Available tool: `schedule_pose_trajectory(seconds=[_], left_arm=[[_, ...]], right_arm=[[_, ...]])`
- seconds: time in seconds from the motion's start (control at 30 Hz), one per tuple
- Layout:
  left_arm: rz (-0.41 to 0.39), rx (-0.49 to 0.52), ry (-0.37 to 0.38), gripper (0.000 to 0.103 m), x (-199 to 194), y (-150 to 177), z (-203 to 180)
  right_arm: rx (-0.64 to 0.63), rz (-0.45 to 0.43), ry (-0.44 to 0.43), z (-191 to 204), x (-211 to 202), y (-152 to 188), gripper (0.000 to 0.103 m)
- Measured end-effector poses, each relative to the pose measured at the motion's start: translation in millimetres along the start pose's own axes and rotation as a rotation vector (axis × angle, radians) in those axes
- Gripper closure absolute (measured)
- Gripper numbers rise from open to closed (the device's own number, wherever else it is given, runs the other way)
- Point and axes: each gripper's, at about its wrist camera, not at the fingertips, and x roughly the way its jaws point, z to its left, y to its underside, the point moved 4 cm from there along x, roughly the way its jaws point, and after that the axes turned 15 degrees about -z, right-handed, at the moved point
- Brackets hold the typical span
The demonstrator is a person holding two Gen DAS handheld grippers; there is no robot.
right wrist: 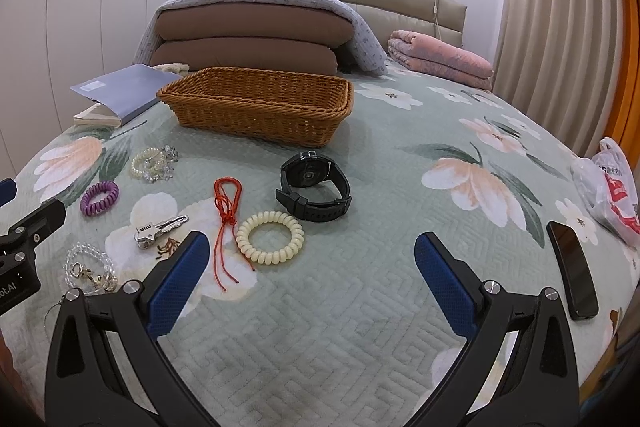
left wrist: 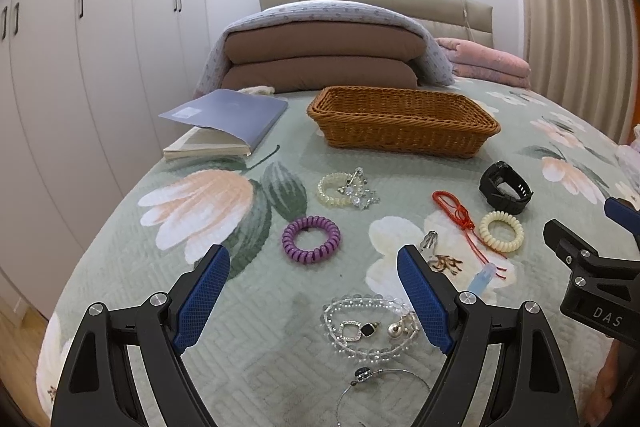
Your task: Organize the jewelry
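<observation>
Jewelry lies scattered on a floral bedspread in front of an empty wicker basket (left wrist: 404, 121) (right wrist: 260, 107). My left gripper (left wrist: 314, 267) is open and empty above a purple coil band (left wrist: 311, 239) and a clear bead bracelet with earrings (left wrist: 370, 329). A pearl bracelet with crystals (left wrist: 346, 189), a red cord (left wrist: 460, 217), a cream coil band (left wrist: 501, 231) and a black watch (left wrist: 506, 187) lie further on. My right gripper (right wrist: 312, 247) is open and empty just behind the cream coil band (right wrist: 270, 237), near the watch (right wrist: 314, 189) and red cord (right wrist: 228, 211).
A blue folder on a book (left wrist: 224, 121) lies left of the basket. Folded quilts (left wrist: 324, 43) and a pink blanket (right wrist: 440, 61) are at the headboard. A black phone (right wrist: 572, 269) and a plastic bag (right wrist: 608, 187) lie at the right bed edge. A key (right wrist: 160, 227) lies by the cord.
</observation>
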Motion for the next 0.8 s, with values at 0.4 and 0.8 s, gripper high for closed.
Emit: schedule_pose_trajectory(seconds=[0.4,0.8], left_arm=[[0.009,-0.007,0.003,0.016,3,1,1],[0.090,-0.072,0.037,0.016,-11,-11,59]], right_arm=[[0.002,0.003,0.001,0,2,2,0.000],[0.001,0.022,0.000,-9,13,4,0.000]])
